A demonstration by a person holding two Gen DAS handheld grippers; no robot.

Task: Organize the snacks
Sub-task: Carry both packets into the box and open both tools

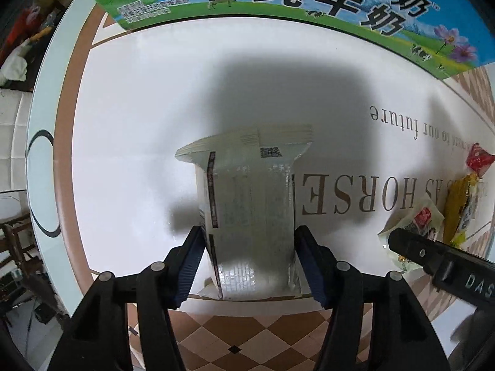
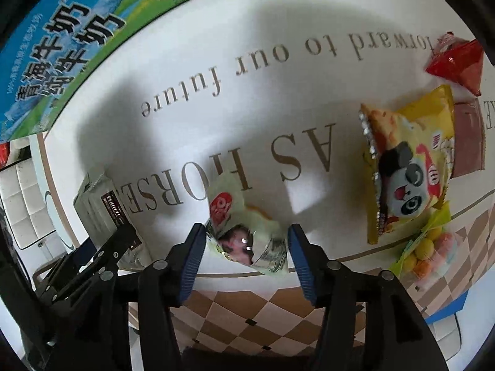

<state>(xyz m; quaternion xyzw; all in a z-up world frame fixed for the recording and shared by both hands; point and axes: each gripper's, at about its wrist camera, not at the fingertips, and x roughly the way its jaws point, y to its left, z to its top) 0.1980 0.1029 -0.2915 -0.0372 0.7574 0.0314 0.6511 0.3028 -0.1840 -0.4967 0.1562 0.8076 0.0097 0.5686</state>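
Tabletop (image 2: pixel 278 99) — five snack packets (image 2: pixel 408 167)

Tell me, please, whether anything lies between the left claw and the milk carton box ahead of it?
Nothing visible does. The left claw straddles a pale silvery snack packet; beyond it only bare white tabletop reaches the blue-and-green milk carton box.
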